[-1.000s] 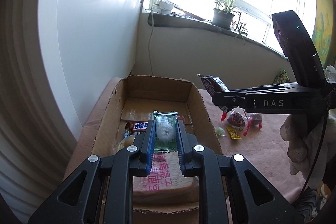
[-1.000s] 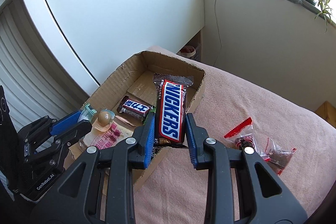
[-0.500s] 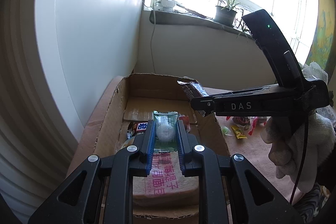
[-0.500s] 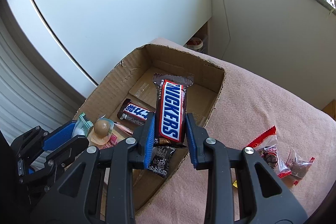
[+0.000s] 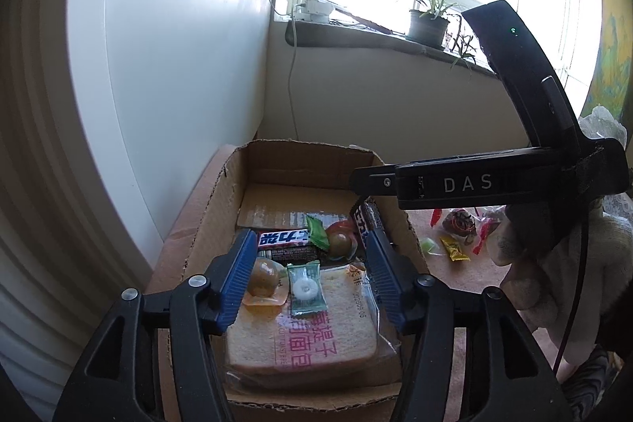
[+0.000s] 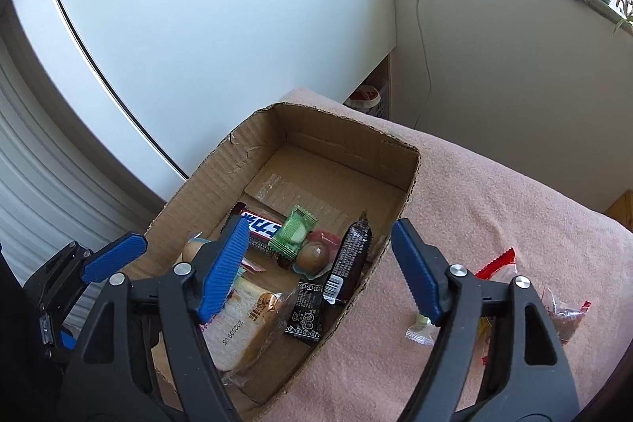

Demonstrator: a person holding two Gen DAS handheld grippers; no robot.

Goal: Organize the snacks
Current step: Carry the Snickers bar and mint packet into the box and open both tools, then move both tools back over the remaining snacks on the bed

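Observation:
A cardboard box (image 5: 300, 153) (image 6: 348, 133) sits on a pink cloth and holds several snacks. My left gripper (image 5: 308, 283) is open above the box; a green mint candy (image 5: 305, 288) lies below it on a bagged toast slice (image 5: 308, 339). My right gripper (image 6: 320, 271) is open above the box's right side. The Snickers bar (image 6: 350, 260) lies face down in the box, leaning on the right wall; it shows in the left wrist view (image 5: 366, 220) too. The right gripper's body (image 5: 467, 182) crosses the left wrist view.
Loose snacks lie on the pink cloth (image 6: 494, 216) right of the box: red-edged packets (image 6: 494, 263) (image 5: 459, 224), a yellow candy (image 5: 455, 248), a small clear candy (image 6: 419, 333). A white wall panel (image 6: 217, 26) stands behind the box. A windowsill with a plant (image 5: 429, 24) is farther back.
Both grippers opened. The left one let go of the green mint candy, now on the toast. The right one moved over the box and let go of the Snickers, now inside.

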